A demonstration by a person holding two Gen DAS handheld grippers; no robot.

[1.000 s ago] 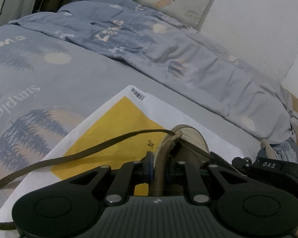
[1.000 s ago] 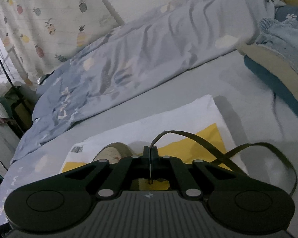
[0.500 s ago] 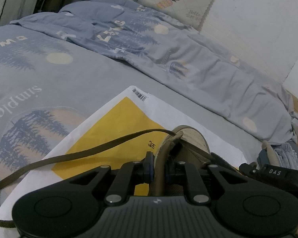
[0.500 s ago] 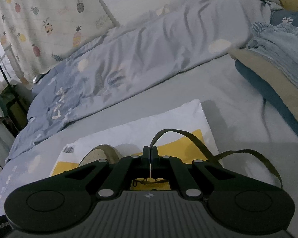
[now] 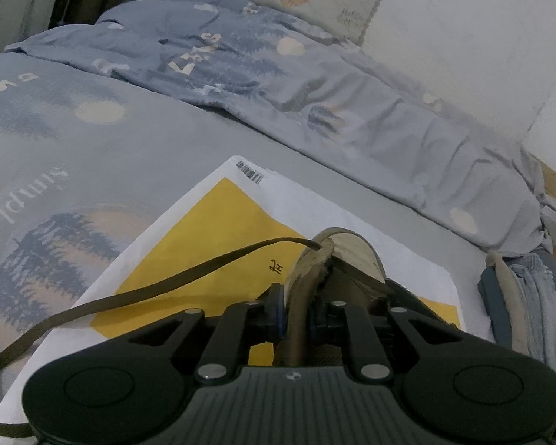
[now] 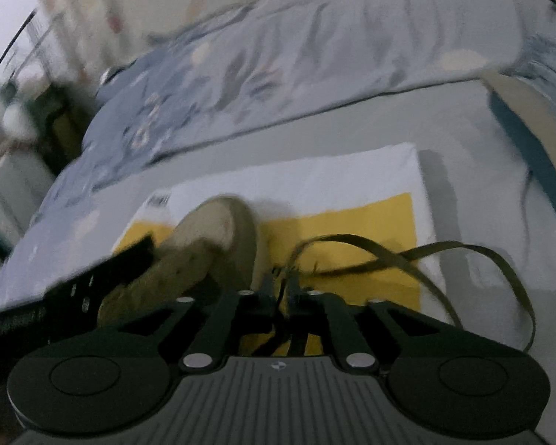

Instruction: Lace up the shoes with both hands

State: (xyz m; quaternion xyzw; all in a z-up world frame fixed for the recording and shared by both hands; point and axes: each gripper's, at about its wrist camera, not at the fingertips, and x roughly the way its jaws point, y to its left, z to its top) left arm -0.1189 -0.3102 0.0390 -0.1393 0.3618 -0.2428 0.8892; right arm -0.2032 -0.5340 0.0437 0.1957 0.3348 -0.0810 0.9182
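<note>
A tan shoe (image 5: 352, 256) lies on a white and yellow mailer bag (image 5: 218, 237). My left gripper (image 5: 296, 311) is shut on the shoe's upper flap beside the eyelets. A dark olive lace (image 5: 166, 282) runs from the top eyelet out to the left. In the blurred right wrist view the shoe (image 6: 218, 237) sits left of my right gripper (image 6: 282, 289). Its jaws are opening, with a small gap and the thin lace end between them. The lace (image 6: 370, 256) loops off to the right. My left gripper (image 6: 74, 296) shows dark at the left.
The bag (image 6: 352, 185) rests on a grey bed sheet (image 5: 166, 148). A crumpled blue duvet (image 5: 315, 85) lies along the back by the wall. Folded clothes (image 5: 530, 296) are stacked at the right of the bed.
The right gripper's jaws, shut on the lace before, have parted a little. The right view has rolled and shows more of the shoe. The left gripper keeps its hold unmoved.
</note>
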